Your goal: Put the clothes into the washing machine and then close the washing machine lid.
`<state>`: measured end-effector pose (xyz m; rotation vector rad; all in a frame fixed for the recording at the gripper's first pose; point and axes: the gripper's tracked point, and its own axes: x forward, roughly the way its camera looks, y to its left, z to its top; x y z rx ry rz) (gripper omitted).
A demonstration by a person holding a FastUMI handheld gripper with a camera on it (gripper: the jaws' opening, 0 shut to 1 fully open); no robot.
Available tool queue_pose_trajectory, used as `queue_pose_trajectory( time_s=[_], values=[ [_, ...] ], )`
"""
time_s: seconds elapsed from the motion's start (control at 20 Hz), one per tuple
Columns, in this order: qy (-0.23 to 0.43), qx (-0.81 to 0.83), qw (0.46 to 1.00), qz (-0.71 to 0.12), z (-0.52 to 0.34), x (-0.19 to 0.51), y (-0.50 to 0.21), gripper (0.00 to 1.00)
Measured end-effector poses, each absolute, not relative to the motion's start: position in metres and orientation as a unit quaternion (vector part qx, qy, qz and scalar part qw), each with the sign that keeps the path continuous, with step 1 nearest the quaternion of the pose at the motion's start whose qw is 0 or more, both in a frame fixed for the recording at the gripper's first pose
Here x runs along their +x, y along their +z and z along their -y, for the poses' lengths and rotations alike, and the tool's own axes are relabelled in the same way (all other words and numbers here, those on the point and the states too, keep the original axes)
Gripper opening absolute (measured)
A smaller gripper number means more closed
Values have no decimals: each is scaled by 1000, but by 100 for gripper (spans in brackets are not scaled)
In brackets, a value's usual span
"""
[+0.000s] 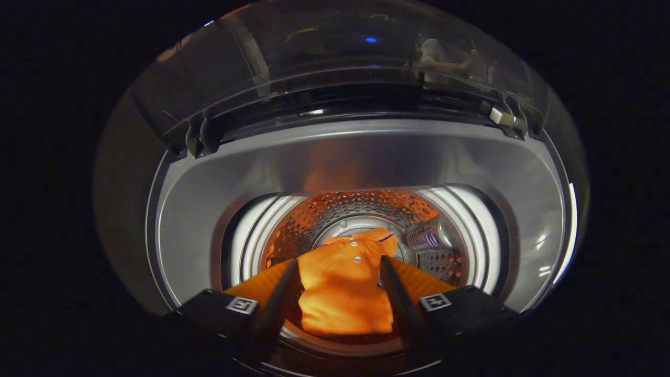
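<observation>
Nearest the lens, at the bottom of the frame, the gripper [340, 264] reaches forward with its two black fingers [282, 293] spread apart, each rising from a black block that carries a small white square marker [241, 305]. Between the fingers sits the folded bright orange polo shirt with small white buttons and a thin dark stripe on its collar [343, 293]; its cloth fills the gap and its sides run under or against both fingers, but whether the fingers actually press on it cannot be told, so they read as parted around the garment rather than clamped. The shirt hangs over the mouth of the perforated round stainless-steel drum [335, 214], in the lower centre of the frame, with the collar end pointing down toward the drum's pale circular floor. The metal wall glows orange from the shirt's reflection. Right of the collar, inside the drum, a grey ribbed plastic panel [426, 238] stands against the wall. Around the drum runs a bright white ring, and around that the wide grey plastic top opening of the washing machine [209, 209], curving across the middle of the frame. Above it, in the upper part of the frame, the transparent dark-tinted hinged lid [324, 47] stands raised open, with a person's arm reflected faintly at upper right.
</observation>
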<state>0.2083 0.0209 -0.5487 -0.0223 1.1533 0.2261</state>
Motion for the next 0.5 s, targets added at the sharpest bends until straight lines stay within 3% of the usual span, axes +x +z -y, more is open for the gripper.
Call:
queue_pose_trajectory(
  time_s=[0.15, 0.5],
  values=[
    [110, -12, 849, -516, -22, 211, -535, 100],
    [137, -11, 907, -398, -32, 198, -434, 99]
  ],
)
